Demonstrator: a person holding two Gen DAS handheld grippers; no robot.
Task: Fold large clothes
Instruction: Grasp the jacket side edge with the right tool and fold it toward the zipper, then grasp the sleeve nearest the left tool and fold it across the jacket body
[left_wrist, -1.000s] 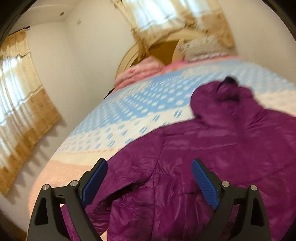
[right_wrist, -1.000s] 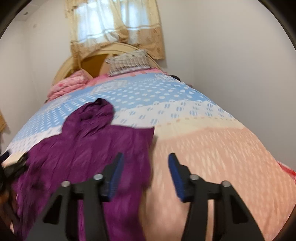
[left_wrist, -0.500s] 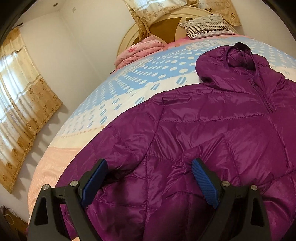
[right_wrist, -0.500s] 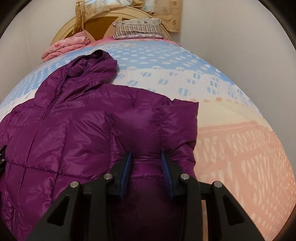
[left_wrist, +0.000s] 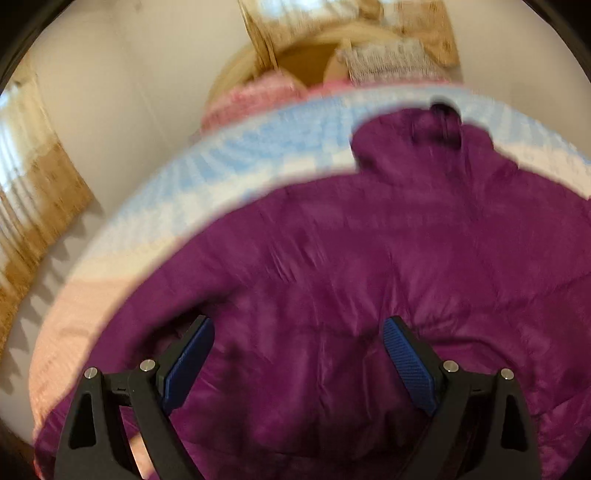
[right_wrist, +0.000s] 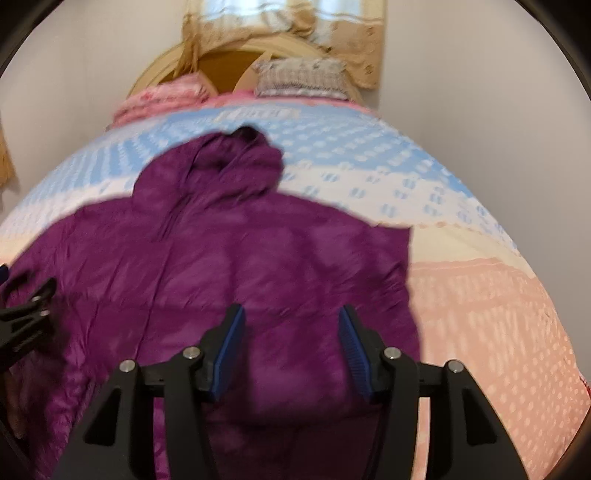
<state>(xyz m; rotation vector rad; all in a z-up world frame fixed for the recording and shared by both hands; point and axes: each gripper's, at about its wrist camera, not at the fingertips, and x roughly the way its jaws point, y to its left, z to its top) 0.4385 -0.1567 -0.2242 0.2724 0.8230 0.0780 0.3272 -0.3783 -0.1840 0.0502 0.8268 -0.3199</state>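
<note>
**Purple jacket laid out on the bed**

The jacket (right_wrist: 236, 266) lies lengthwise on the bed (right_wrist: 480, 295), hood (right_wrist: 221, 166) toward the headboard (right_wrist: 229, 59). Left gripper (left_wrist: 297, 354) and right gripper (right_wrist: 291, 343) hover above it, fingers apart, holding nothing.

Purple jacket (right_wrist: 236, 266), blue-white-pink dotted bedspread (right_wrist: 480, 288)

Bed under dotted blue, white and peach quilt (right_wrist: 461, 229). Arched pale wooden headboard (right_wrist: 229, 59) at far end; folded pink blanket (right_wrist: 162, 101) and striped grey pillow (right_wrist: 301, 79) against it. Beige lace curtains (left_wrist: 40, 192) at windows.
</note>
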